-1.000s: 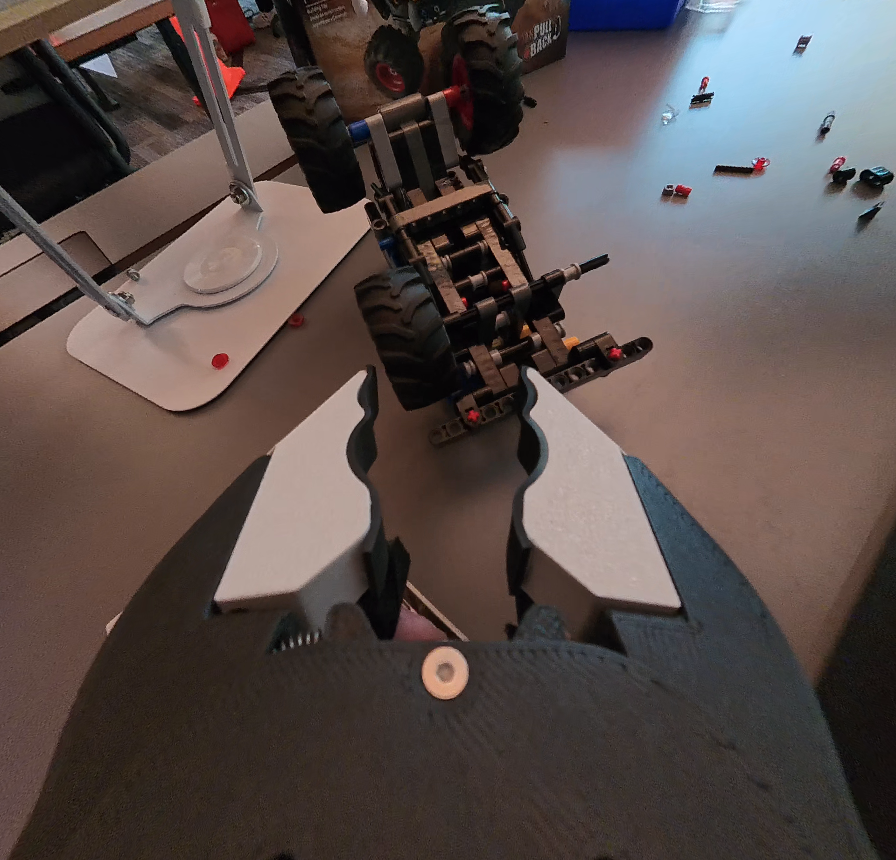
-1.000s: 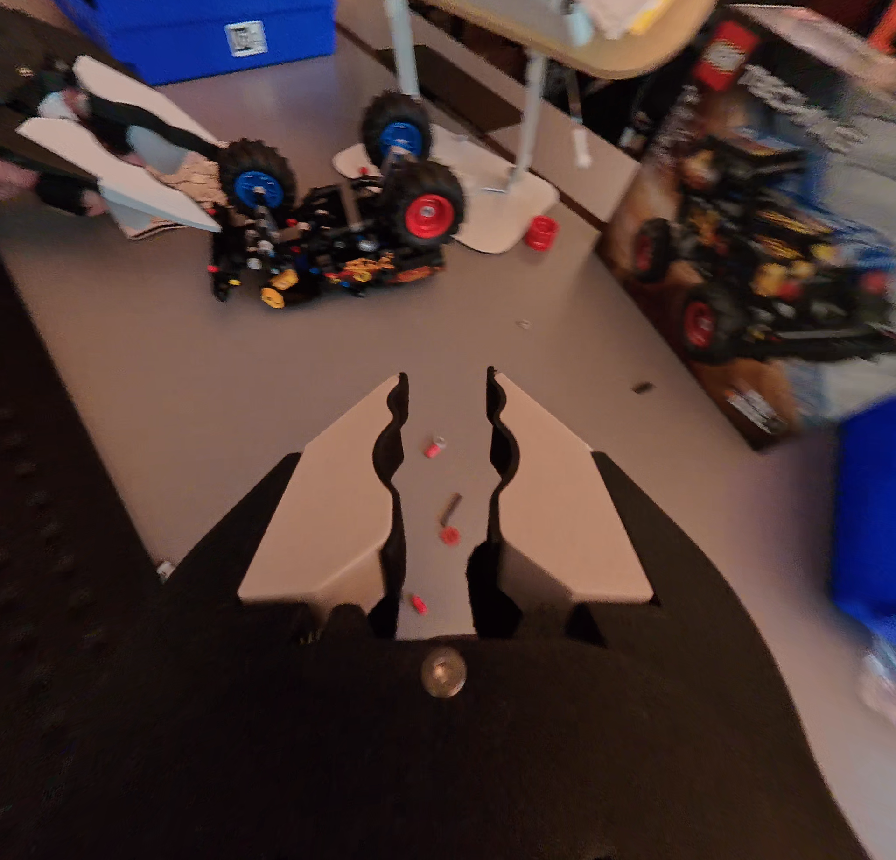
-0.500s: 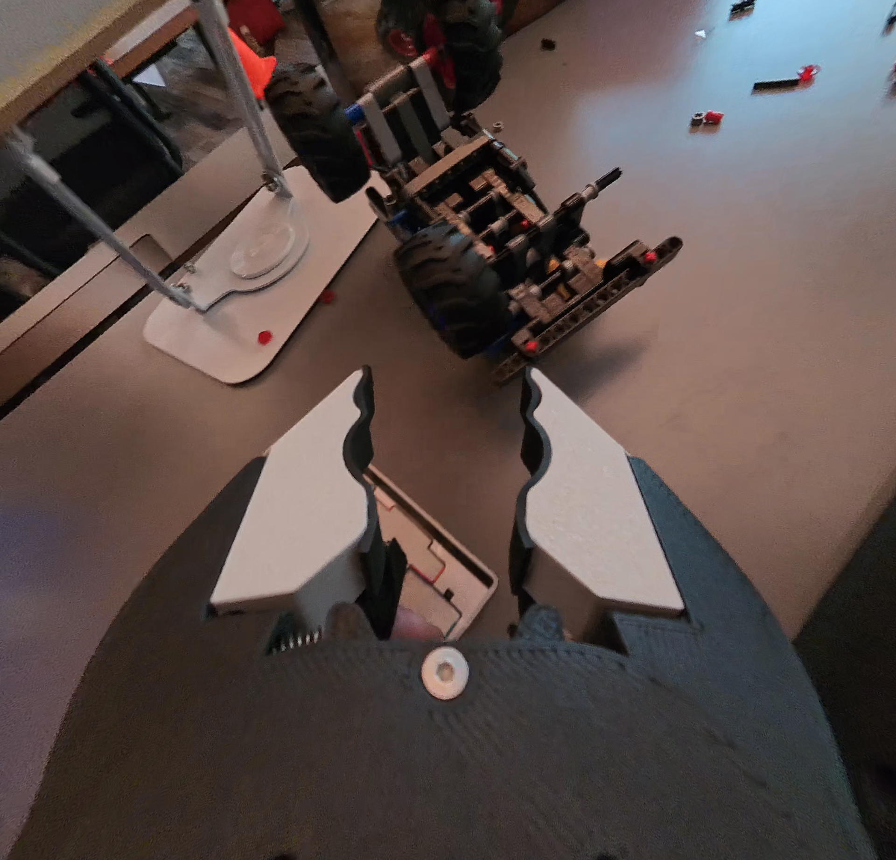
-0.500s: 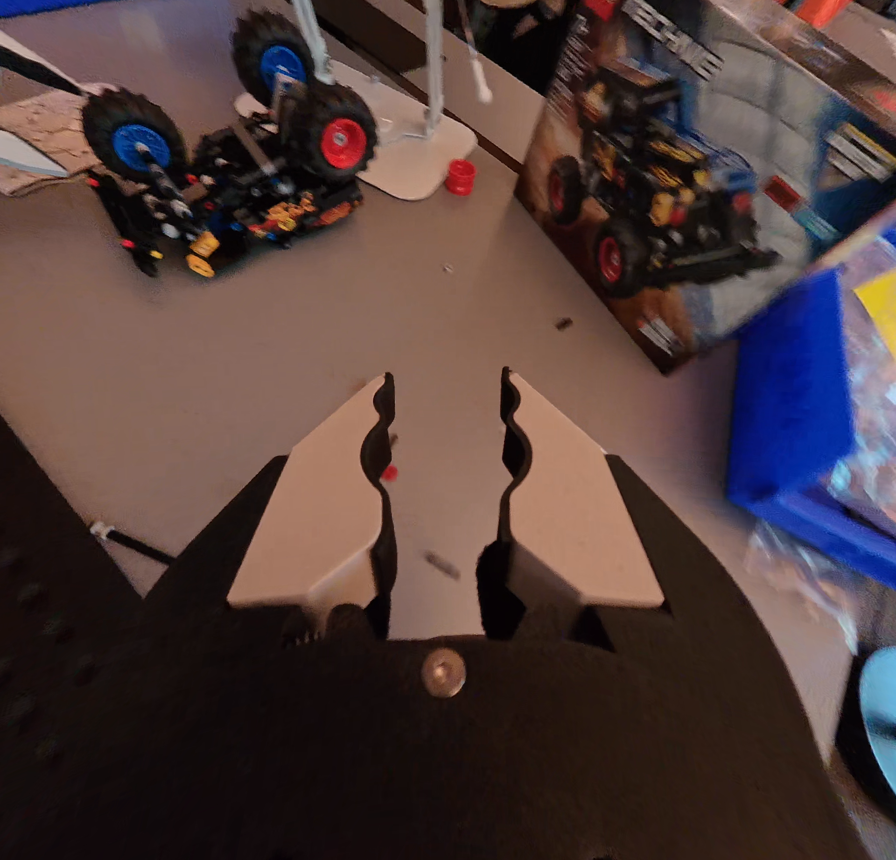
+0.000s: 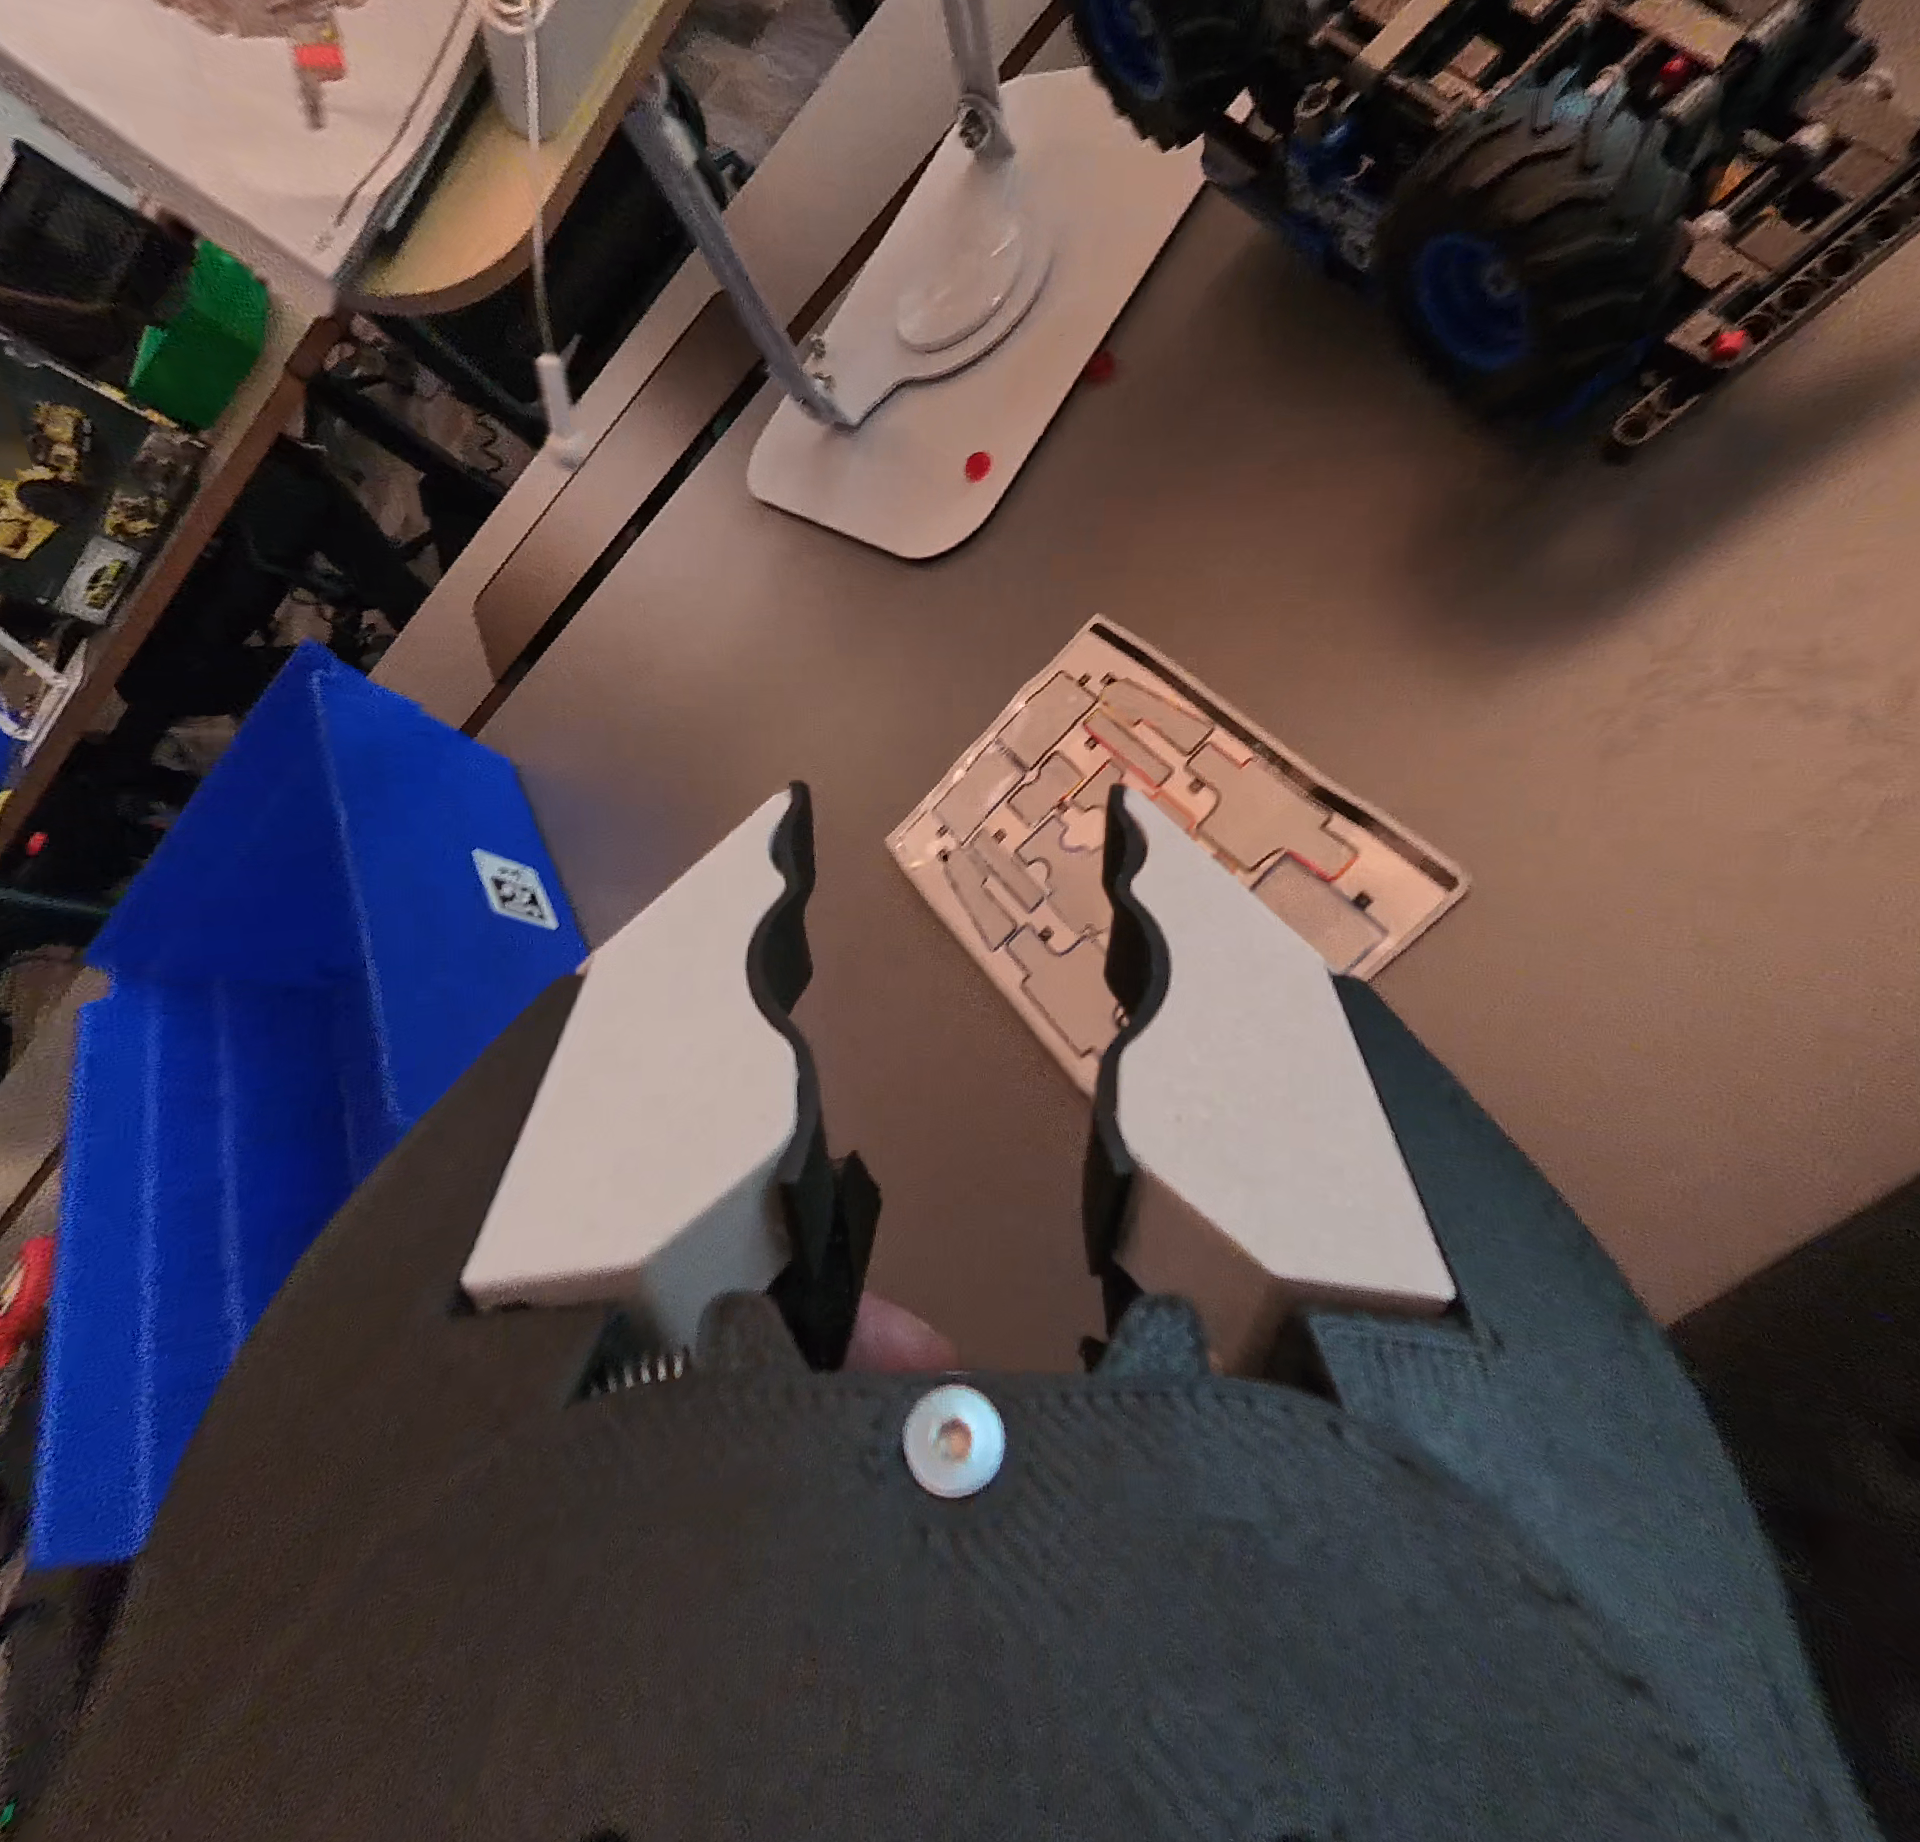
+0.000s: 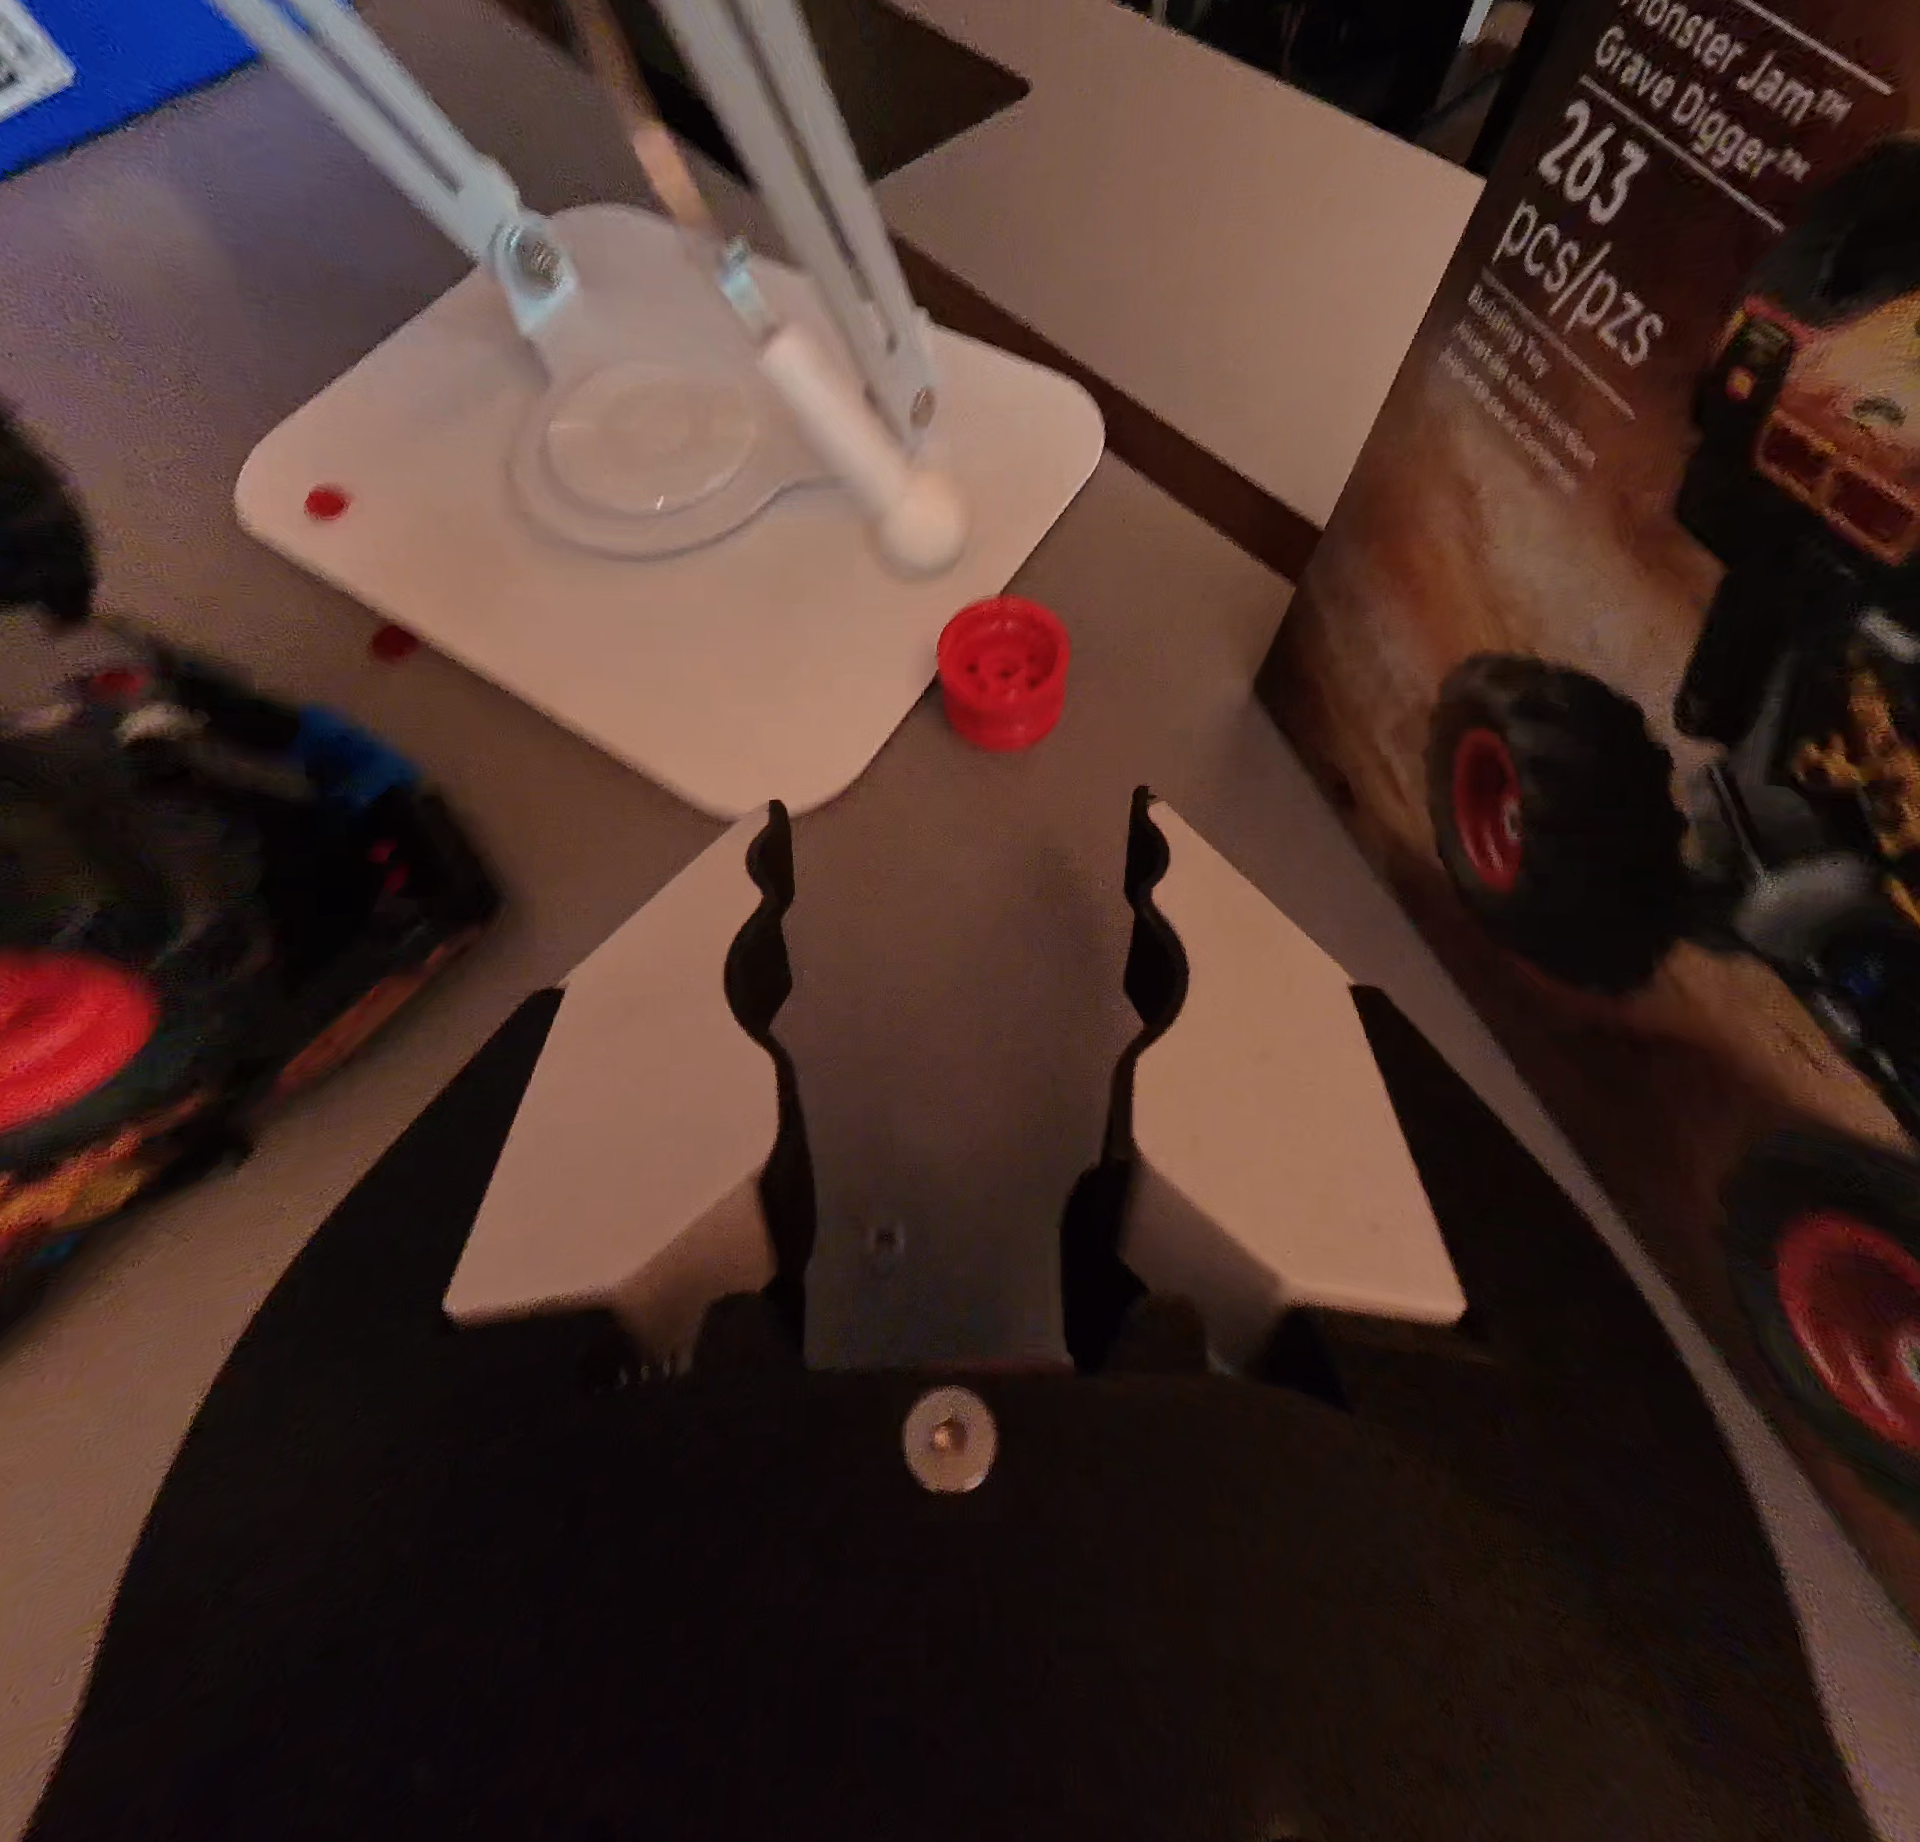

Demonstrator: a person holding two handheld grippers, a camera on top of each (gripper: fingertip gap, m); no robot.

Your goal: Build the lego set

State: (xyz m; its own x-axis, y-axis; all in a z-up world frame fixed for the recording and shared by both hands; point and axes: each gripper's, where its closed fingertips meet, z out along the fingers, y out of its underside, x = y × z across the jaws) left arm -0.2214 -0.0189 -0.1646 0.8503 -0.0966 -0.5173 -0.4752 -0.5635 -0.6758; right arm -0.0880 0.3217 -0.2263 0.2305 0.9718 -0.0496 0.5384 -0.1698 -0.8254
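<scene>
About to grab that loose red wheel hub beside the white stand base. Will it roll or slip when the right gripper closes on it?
The red wheel hub looks like hard, smooth plastic, so probably light and a bit slippery. It seems to lie on its rounded side, so a nudge could roll it. The right gripper is open and likely wide enough.

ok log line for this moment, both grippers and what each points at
left gripper: open, empty, over sticker sheet | right gripper: open, empty, facing loose red wheel hub | truck: untouched
</scene>
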